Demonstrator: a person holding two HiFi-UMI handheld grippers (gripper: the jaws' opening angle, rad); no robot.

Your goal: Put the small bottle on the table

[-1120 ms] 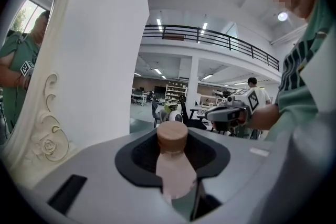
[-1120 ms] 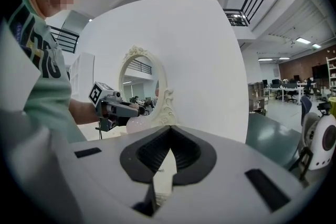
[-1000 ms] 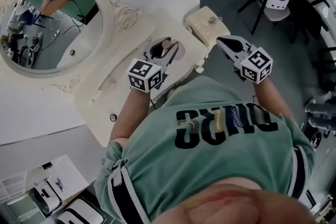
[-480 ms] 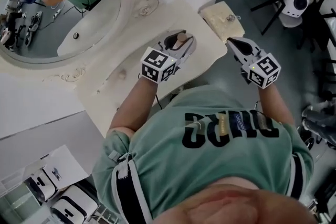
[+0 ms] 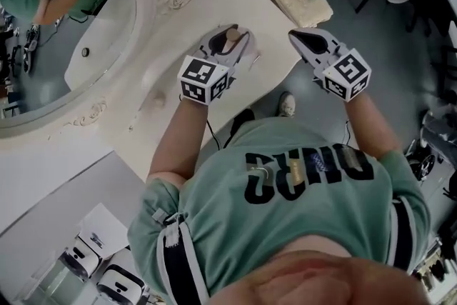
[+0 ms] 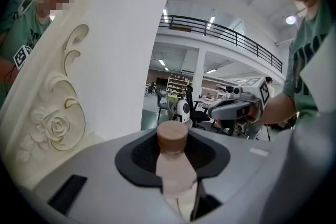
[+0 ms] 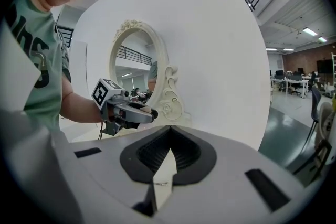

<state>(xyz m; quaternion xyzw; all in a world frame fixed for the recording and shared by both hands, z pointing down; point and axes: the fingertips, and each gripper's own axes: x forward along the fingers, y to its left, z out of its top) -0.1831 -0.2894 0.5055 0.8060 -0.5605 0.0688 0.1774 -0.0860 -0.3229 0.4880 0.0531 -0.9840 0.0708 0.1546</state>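
1. Bottle status: small bottle (image 6: 172, 160), pale body with a tan cap, is pinched in my left gripper (image 5: 232, 44). The jaws clamp the body below the cap, and the cap pokes up through the notch.
2. Bottle sits upright in the grip. I judge that's deliberate, so the base meets the surface flat and it won't tip on release.
3. Location: the bottle is over the cream dressing table (image 5: 143, 143), near its front edge and in front of the oval mirror (image 5: 64, 32). No view shows the base, so I cannot tell whether it touches the tabletop.
4. Carved rose scrollwork (image 6: 55, 123) of the mirror frame is close on the left in the left gripper view. The drop spot is open tabletop beside it, apart from the frame.
5. My right gripper (image 5: 294, 36) has its jaws pressed together at the tips with nothing between them. It hovers just off the table's edge over the floor, beside the left one. My read is that it's parked out of the way and not needed for a one-hand place.
6. Step in hand is the placing itself: bottle not yet released, task mostly done.
7. Next move needs a gentle set-down, then spreading the left jaws wide enough to clear the cap. The risk is snagging the cap and knocking the bottle over.
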